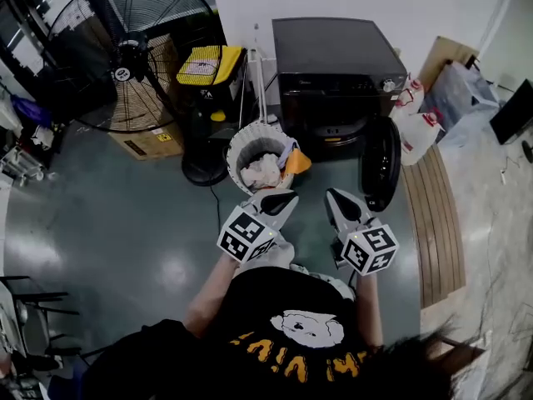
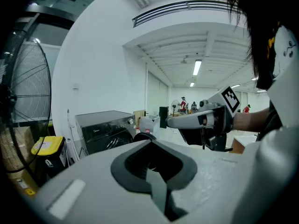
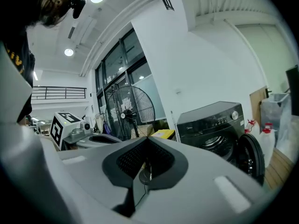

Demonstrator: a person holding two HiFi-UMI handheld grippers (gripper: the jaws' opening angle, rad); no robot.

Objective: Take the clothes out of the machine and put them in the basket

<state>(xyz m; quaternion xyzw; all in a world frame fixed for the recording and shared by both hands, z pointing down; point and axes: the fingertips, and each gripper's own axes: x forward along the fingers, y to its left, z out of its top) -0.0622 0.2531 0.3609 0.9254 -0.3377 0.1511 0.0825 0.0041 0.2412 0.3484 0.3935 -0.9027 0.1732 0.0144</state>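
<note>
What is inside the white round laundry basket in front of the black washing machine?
The white slatted round laundry basket holds crumpled pale clothes, and an orange piece sits at its right rim. Anything beneath the top clothes is covered and cannot be seen.

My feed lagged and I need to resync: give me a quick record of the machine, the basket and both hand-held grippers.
machine: black, door open; inside too dark to tell
basket: white, in front of the machine, clothes inside
left hand-held gripper: jaws together, empty
right hand-held gripper: jaws together, empty
</note>
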